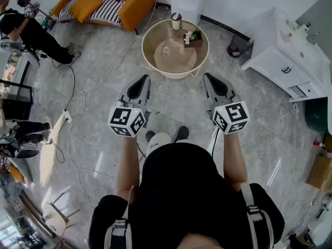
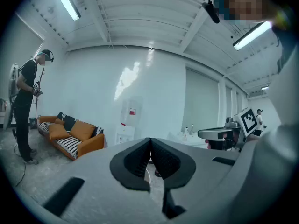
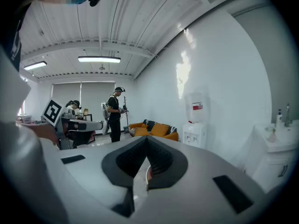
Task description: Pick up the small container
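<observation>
I had both claws clenched on nothing, the left claw (image 1: 143, 80) and the right claw (image 1: 208, 78) short of the round table (image 1: 153, 38); the small container (image 1: 166, 50) stood mid-table, ahead and between them, well apart from both; I judged the left claw somewhat nearer, though it would need opening first.

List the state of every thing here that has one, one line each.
Left gripper: shut, empty, short of the round table.
Right gripper: shut, empty, short of the round table.
Small container: standing on the round table, untouched.
Cup: upright at the table's far rim.
Potted plant: upright beside the cup.
</observation>
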Action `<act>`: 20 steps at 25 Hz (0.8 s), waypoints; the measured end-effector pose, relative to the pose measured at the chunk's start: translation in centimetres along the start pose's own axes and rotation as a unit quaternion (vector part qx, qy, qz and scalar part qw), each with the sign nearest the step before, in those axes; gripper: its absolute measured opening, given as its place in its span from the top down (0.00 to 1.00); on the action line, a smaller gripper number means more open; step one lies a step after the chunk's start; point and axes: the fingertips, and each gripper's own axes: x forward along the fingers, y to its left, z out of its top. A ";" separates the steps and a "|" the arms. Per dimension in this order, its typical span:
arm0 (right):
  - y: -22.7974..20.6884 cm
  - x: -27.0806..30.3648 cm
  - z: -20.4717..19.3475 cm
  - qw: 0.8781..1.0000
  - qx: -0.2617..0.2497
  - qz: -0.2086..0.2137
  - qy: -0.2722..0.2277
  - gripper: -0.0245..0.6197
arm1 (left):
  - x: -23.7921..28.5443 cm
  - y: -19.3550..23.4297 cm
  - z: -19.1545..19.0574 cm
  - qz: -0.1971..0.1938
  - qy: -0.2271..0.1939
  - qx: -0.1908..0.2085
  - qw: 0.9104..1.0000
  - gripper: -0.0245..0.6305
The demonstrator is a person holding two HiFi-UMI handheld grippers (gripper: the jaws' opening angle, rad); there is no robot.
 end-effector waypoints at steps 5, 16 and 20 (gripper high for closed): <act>-0.3 -0.7 -0.1 1.000 -0.006 0.002 0.002 0.96 | 0.7 -0.8 0.3 -0.003 0.004 0.005 1.000 0.93; -1.0 -1.2 -0.9 1.000 0.014 0.004 -0.014 0.96 | 1.0 -1.6 -0.6 -0.002 0.015 0.004 1.000 0.93; -0.8 -0.6 -1.5 1.000 0.010 0.009 -0.006 0.96 | 1.2 -1.1 -1.1 0.000 0.018 -0.002 1.000 0.93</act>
